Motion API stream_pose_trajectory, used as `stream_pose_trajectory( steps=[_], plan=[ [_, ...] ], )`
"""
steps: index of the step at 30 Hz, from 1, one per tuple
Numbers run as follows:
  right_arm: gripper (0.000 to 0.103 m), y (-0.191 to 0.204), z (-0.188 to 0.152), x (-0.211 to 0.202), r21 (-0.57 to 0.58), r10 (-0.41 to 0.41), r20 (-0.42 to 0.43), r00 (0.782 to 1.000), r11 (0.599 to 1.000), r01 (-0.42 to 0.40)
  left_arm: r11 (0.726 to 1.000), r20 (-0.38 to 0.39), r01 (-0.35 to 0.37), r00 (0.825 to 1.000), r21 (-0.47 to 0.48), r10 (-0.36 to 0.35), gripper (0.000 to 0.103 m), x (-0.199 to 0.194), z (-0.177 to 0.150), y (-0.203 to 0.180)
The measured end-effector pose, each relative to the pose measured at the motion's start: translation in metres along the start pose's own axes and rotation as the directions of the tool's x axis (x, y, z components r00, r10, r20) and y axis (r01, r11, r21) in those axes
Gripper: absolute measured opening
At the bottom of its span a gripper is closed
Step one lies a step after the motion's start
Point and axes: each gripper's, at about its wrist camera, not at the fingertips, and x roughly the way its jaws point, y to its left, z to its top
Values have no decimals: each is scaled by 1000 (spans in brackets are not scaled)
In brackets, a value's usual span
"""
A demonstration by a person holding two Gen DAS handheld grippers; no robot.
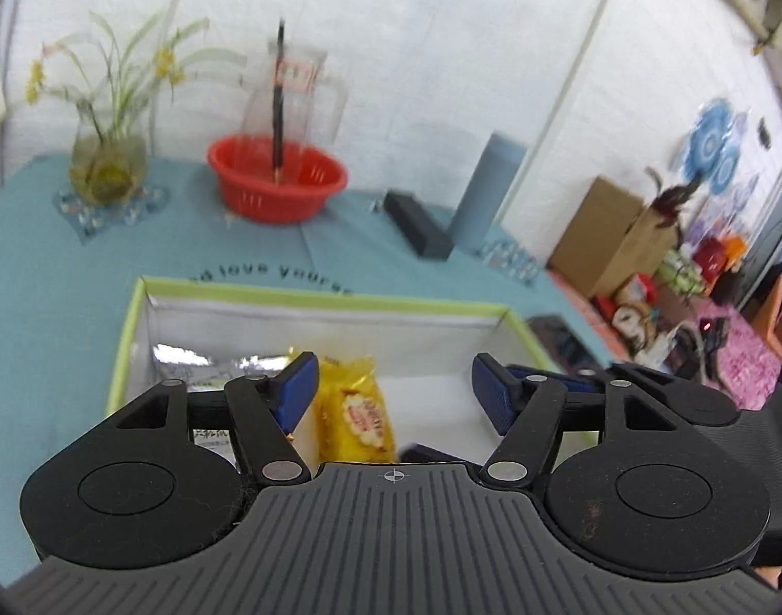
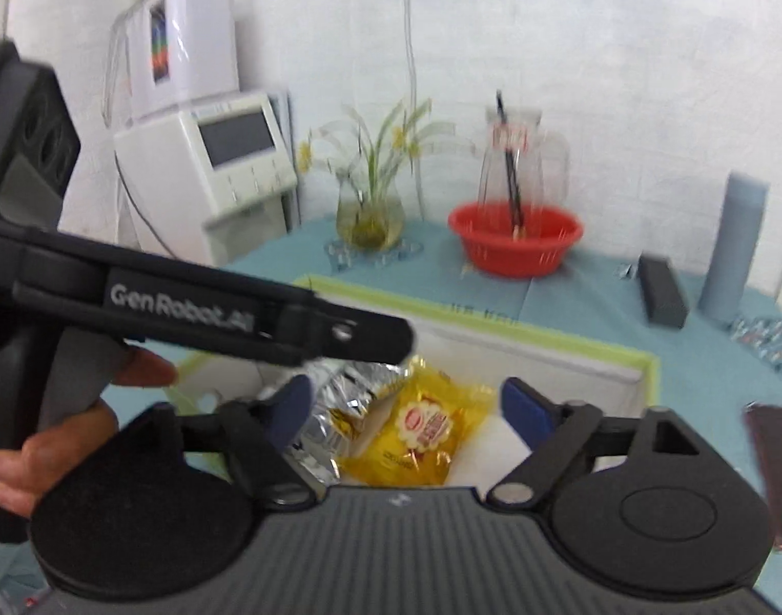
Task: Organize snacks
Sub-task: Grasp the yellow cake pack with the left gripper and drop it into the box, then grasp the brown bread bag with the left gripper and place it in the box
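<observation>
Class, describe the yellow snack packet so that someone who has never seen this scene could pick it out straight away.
Find the open box with the lime-green rim on the teal tablecloth, nearer than the red basket. Inside, on its white floor, lies the yellow snack packet, just ahead of the open right tongs. It sits beside a crinkled silver foil packet; only the yellow one is bright, with a round red-and-white label.
</observation>
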Motion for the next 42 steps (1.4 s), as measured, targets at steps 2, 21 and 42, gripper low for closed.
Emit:
stream_pose_trajectory(
  steps=[2, 21, 42],
  plan=[
    [99, 11, -6, -42, -13, -11, 73, 997, 1000, 12, 1000, 63, 12, 998, 24, -13, 67, -35, -8, -13],
    [103, 100, -169, -179, 179, -53, -5, 999, 982, 53, 994, 52, -91, 994, -59, 95, 72, -158, -202, -44],
    [102, 114, -131, -74, 14, 58, -101, 993, 998, -57, 990, -68, -16, 998, -139, 7, 58, -98, -171, -13]
  ],
)
